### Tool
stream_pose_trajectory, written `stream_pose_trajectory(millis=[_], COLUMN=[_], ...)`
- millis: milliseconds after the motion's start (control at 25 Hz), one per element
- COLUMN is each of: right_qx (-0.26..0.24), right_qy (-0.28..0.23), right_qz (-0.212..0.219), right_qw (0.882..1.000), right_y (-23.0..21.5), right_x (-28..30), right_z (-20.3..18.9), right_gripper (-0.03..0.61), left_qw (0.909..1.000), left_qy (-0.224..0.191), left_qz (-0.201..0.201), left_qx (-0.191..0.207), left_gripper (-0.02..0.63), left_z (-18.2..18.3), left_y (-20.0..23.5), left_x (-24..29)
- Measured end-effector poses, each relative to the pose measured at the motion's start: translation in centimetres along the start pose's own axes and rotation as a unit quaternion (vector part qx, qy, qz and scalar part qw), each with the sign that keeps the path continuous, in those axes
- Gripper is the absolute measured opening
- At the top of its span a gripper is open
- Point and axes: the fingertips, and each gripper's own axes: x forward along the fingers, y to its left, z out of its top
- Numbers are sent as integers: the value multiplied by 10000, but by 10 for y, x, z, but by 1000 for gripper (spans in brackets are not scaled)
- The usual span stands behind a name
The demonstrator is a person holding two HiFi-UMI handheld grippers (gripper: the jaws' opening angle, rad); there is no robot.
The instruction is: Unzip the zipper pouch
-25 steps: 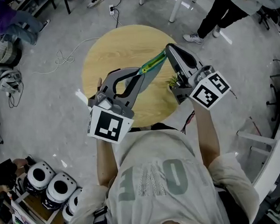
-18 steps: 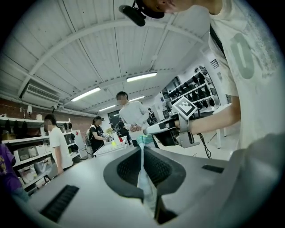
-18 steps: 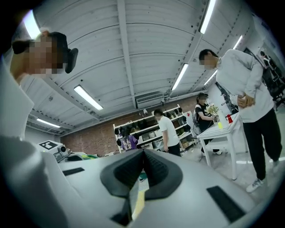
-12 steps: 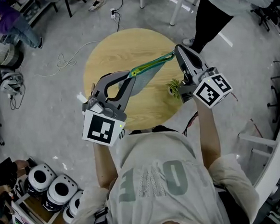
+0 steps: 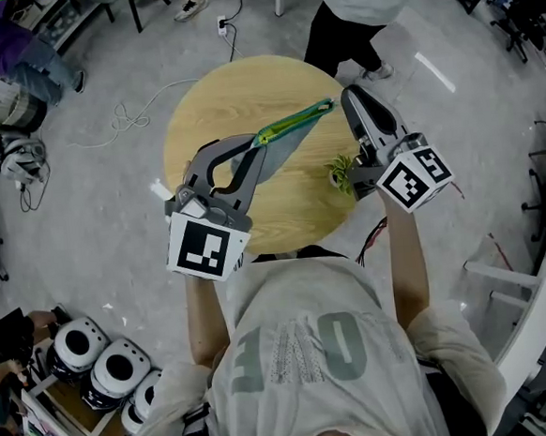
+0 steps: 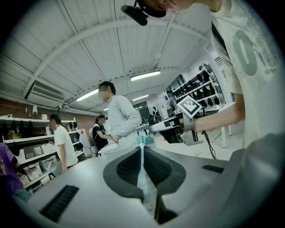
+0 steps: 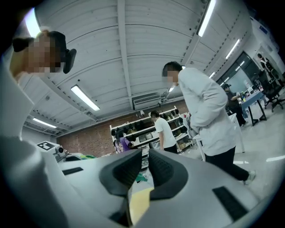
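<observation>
Left gripper [image 5: 254,150]: clenched on 1 end of the zipper pouch [image 5: 281,146]; pale fabric runs up between its pads.
Right gripper [image 5: 346,95]: jaws all but together at the far end of the green zipper [image 5: 296,123]. A scrap of green shows in the slit, but I cannot tell whether the pull is pinched.
Pouch: held up over the round table [image 5: 198,105], stretched between the 2 grippers.
Risk 1: if the right grip is thin, the pull likely slips free and the zipper stays closed.
Risk 2: a tug off the zipper's line may jam the slider or drag fabric out of the left pads.
</observation>
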Motion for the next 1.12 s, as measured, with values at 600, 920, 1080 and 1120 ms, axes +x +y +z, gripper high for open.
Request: stream_pose_trajectory(millis=[600, 920, 1080, 1120], right_qx=[287, -804, -1194, -1242], right_qy=[276, 1045, 1232, 1295], right_qz=[424, -251, -629, -668], right_qw=[9983, 9910, 9832, 9815], right_y=[41, 33, 34, 34], right_x=[-21, -28, -35, -37], right_z=[-18, -44, -57, -60], right_gripper=[169, 127, 114, 114], left_qw=[9915, 9714, 9595, 9570], left_qy=[1104, 2058, 2503, 2589], left_qz=[656, 811, 729, 701], left_qx=[210, 863, 1069, 1103], left_gripper=[29, 29, 29, 29], left_z=[-64, -130, -168, -176], left_y=[32, 49, 43, 40], left_x=[14, 52, 69, 73])
